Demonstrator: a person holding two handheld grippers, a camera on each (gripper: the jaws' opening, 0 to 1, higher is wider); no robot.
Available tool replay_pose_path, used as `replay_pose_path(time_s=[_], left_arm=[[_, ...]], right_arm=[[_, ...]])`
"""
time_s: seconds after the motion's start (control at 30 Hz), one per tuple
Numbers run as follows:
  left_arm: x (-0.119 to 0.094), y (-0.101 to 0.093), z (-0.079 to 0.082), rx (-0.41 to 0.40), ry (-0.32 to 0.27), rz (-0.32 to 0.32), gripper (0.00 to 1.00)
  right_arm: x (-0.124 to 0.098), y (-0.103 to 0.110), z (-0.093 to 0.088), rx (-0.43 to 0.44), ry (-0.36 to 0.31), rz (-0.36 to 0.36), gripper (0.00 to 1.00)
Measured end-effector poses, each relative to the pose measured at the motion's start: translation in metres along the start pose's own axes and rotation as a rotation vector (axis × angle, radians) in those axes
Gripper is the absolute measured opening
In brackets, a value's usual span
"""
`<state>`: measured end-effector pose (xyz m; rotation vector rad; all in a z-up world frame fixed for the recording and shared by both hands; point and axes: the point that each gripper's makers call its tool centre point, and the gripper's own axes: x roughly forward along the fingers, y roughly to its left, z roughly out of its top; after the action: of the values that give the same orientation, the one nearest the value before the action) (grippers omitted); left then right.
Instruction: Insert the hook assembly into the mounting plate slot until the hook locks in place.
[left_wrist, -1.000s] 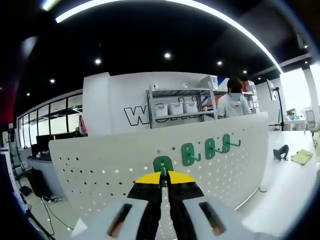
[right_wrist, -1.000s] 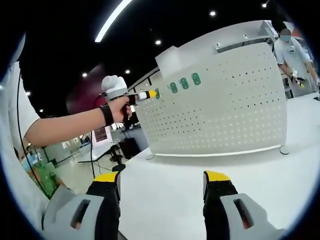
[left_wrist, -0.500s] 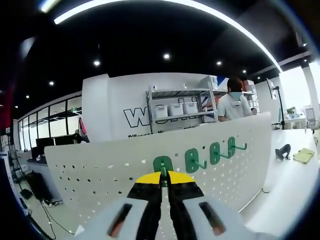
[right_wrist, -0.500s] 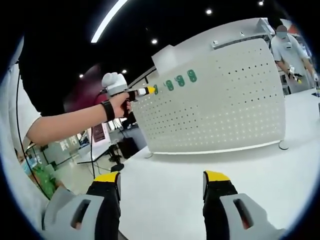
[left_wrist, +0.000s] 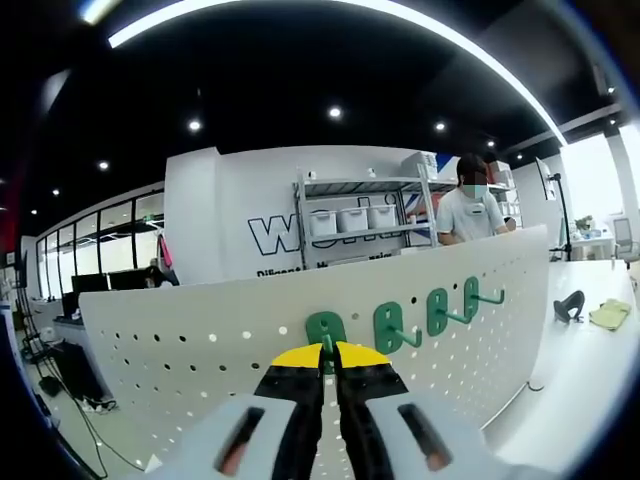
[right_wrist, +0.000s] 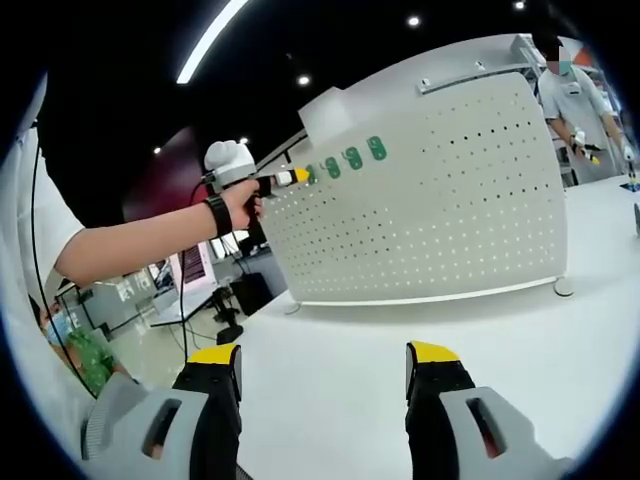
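Observation:
A white perforated mounting plate stands upright on a white table. Three green hooks hang in a row near its top edge. My left gripper is shut on a fourth green hook, held against the plate to the left of that row. In the right gripper view the plate stands ahead, and the left gripper shows in a hand at its top left corner beside the green hooks. My right gripper hangs open over the table, holding nothing.
A white table runs under the plate. A dark tool and a yellow cloth lie at its far right. A person stands behind the plate by a shelf with bins.
The held hook has stayed at the plate's top edge while the left view shifted slightly. The right view has drifted a little, so the plate sits a touch higher.

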<state>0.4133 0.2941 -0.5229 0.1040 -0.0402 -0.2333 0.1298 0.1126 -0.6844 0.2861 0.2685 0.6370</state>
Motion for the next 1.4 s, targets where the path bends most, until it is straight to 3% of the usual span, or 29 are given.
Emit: replay_pose_path(time_s=[0.23, 1.0, 1.4], left_arm=[[0.001, 0.0, 0.004, -0.015, -0.024, 0.016, 0.03], [0.004, -0.002, -0.004, -0.009, 0.025, 0.12, 0.03], [0.006, 0.0, -0.009, -0.031, 0.053, 0.136, 0.03]], right_arm=[[0.001, 0.0, 0.001, -0.002, 0.001, 0.001, 0.68], [-0.001, -0.003, 0.001, 0.001, -0.004, -0.007, 0.68], [0.003, -0.001, 0.002, 0.005, -0.009, 0.005, 0.67]])
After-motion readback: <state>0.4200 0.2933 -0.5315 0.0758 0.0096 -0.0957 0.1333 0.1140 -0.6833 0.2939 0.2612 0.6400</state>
